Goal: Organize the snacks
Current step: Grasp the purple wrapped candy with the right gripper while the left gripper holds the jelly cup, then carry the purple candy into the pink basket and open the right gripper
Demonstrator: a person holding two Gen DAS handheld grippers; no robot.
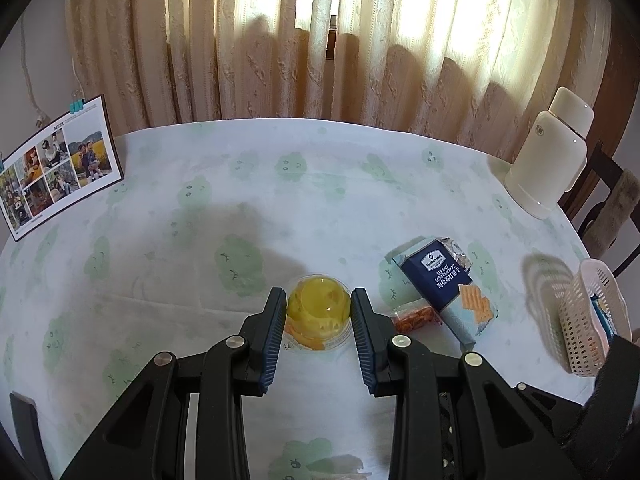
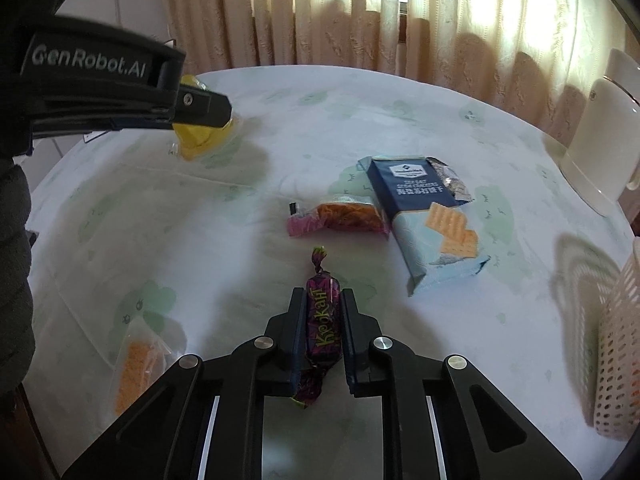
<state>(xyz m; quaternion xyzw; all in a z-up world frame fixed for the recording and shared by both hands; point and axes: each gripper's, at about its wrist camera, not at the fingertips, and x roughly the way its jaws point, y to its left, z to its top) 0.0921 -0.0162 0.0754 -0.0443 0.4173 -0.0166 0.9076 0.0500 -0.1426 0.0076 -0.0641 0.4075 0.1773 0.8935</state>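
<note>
- The left gripper [image 1: 319, 300] was clenched on a clear plastic cup of yellow fruit jelly [image 1: 318, 312], its blue-padded fingers [image 1: 276, 320] pressing the cup's two sides; the cup rested on the bench [image 1: 160, 200], which wore a white cloth printed with pale green shapes.
- The right gripper [image 2: 322, 300] was grasping a dark purple wrapped candy with yellow lettering [image 2: 322, 320], pinched lengthwise between the pads, one twisted end sticking out ahead and the other trailing behind the fingers.
- A navy and pale blue packet of sea salt soda crackers [image 2: 424, 216] lay flat near the middle of the bench, its foil end torn open.
- Touching the cracker packet's left edge lay a small clear packet of orange snack with a pink end [image 2: 340, 218], just beyond the candy's front twist.
- A clear bag of orange crackers [image 2: 138, 364] lay at the near left edge of the bench, well apart from the rest.
- A pale pink perforated plastic basket [image 1: 588, 320] stood at the right edge of the bench with some blue packaging inside.
- A white insulated jug [image 1: 552, 152] stood at the far right, and a photo calendar on clips [image 1: 60, 168] leaned at the far left, in front of the cream curtains [image 1: 320, 40].
</note>
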